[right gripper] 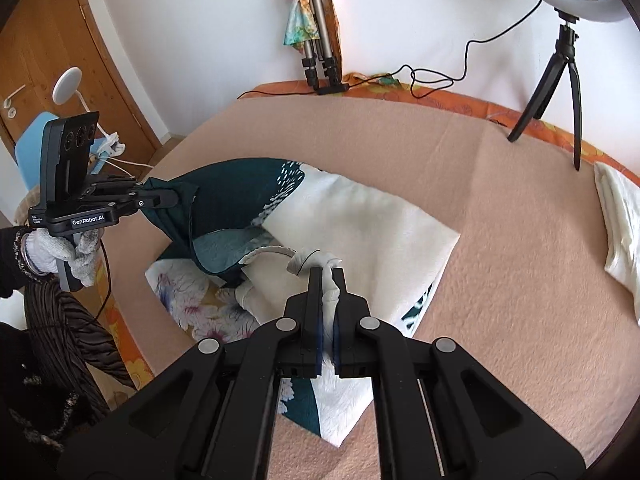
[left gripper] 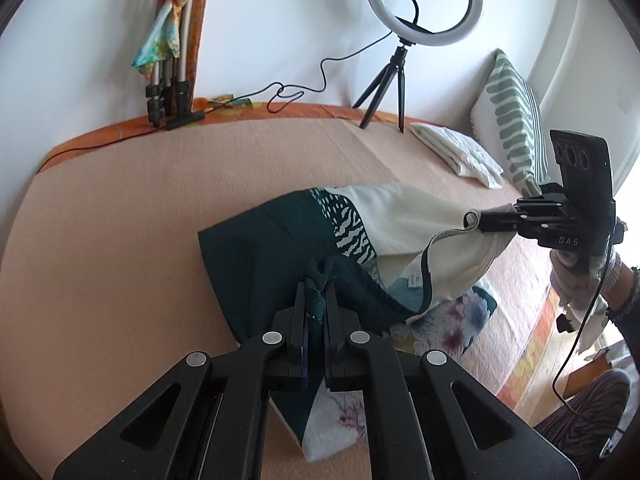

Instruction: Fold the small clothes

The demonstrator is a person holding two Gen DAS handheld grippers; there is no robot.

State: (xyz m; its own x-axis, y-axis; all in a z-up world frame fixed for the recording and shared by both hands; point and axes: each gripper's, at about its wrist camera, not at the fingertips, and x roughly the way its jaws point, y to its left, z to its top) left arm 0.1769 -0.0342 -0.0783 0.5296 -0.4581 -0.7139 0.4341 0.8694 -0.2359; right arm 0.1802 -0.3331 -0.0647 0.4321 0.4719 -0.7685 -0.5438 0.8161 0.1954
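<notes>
Across the middle of both frames, on the peach blanket (left gripper: 120,208) that covered the bed, lay the small garment (left gripper: 280,240), a top in dark teal and cream with a zebra-like band between the two colours. Part of it rested on the blanket and part was lifted off it, over a flowered cloth (left gripper: 460,316) that showed underneath at the lower right of the left wrist view.

The left gripper (left gripper: 316,292) had its fingers nearly together, pinching a bunched fold of the teal edge low in the centre of its own frame. In the right wrist view the same tool showed at the left edge (right gripper: 160,200), gripped by a gloved hand (right gripper: 60,252), with the teal cloth hanging from its tip.

The right gripper (right gripper: 328,276) was likewise closed down on fabric, a twist of the cream edge trapped between its fingers at the lower centre of its frame. From the left camera it appeared at the right edge (left gripper: 480,220), the cream hem drawn up to it.

At the top of the left wrist view stood a ring light (left gripper: 424,4) on a little tripod, and towards the upper right a folded white cloth (left gripper: 456,152) lay beside a green-striped pillow (left gripper: 512,116).
</notes>
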